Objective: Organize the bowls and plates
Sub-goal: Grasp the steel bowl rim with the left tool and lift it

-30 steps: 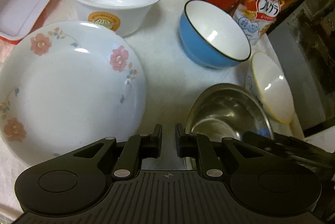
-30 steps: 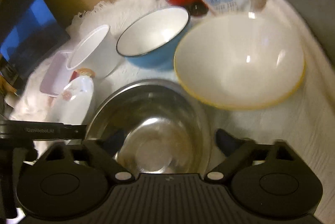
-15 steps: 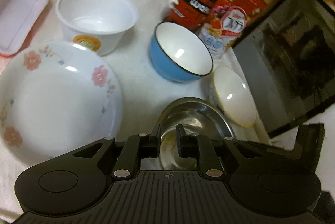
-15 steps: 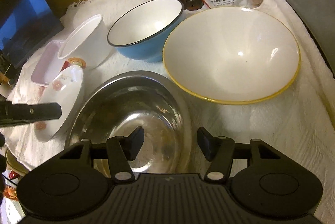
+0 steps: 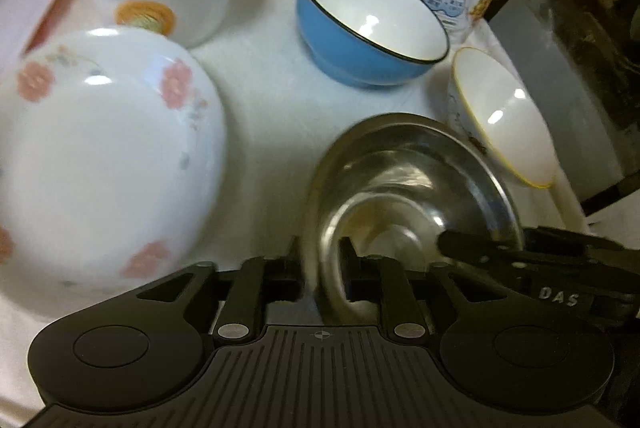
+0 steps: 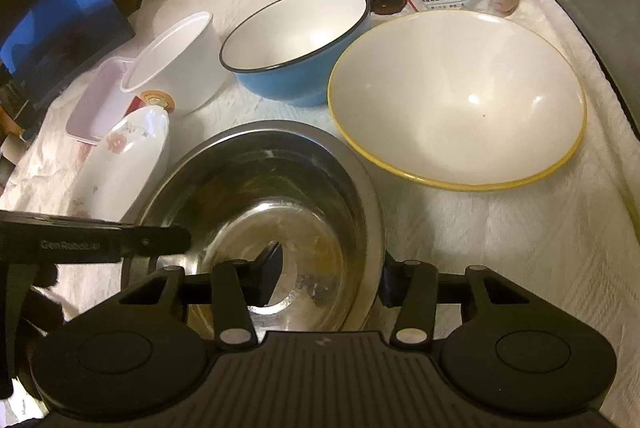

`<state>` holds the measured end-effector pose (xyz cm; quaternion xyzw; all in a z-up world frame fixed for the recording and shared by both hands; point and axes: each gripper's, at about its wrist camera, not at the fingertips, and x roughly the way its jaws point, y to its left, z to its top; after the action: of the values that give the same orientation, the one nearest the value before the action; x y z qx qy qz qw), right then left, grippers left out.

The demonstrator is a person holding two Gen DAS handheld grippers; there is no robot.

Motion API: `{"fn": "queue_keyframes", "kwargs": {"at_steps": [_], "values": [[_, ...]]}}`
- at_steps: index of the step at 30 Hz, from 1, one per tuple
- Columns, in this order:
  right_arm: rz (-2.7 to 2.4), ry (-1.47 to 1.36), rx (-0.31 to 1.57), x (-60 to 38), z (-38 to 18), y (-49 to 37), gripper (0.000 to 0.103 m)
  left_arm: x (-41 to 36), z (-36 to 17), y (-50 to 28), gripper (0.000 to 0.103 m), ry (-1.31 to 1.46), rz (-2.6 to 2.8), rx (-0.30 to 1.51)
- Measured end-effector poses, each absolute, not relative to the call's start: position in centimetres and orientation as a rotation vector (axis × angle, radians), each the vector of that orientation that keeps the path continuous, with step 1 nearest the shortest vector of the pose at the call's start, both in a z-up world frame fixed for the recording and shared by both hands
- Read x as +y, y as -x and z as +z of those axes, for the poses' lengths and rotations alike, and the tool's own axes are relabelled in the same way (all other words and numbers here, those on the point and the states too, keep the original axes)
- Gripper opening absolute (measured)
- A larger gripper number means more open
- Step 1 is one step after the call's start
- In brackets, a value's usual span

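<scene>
Both grippers straddle the round stainless-steel bowl (image 6: 260, 211) rim: left gripper (image 5: 322, 276) narrowly parted at 9 o'clock, right gripper (image 6: 328, 278) wider at 6. Neither clearly pinches; uneven closing could tip it against the yellow-rimmed white bowl (image 6: 456, 99) at 2.
</scene>
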<state>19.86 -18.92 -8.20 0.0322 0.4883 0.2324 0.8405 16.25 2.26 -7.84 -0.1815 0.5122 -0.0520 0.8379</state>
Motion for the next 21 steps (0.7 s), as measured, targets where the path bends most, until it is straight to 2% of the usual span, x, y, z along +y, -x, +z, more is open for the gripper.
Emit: {"fn": "queue_keyframes", "kwargs": {"at_steps": [5, 10, 16, 21], "values": [[0.447, -0.085, 1.032, -18.2, -7.1, -19.3, 0.046, 3.3, -7.8, -16.5, 0.027, 0.41, -0.134, 1.119], [0.461, -0.139, 0.963, -15.2, -3.5, -18.0, 0.047, 7.5, -4.1, -14.7, 0.026, 0.438, -0.159, 1.045], [0.564, -0.113, 0.9, -6.0, -1.0, -19.1, 0.047, 15.6, -1.7, -13.1, 0.027, 0.391, -0.046, 0.977], [0.597, 0.022, 0.941, 2.4, -3.1, -20.1, 0.047, 21.5, -3.3, -13.4, 0.027, 0.345, 0.058, 1.005]]}}
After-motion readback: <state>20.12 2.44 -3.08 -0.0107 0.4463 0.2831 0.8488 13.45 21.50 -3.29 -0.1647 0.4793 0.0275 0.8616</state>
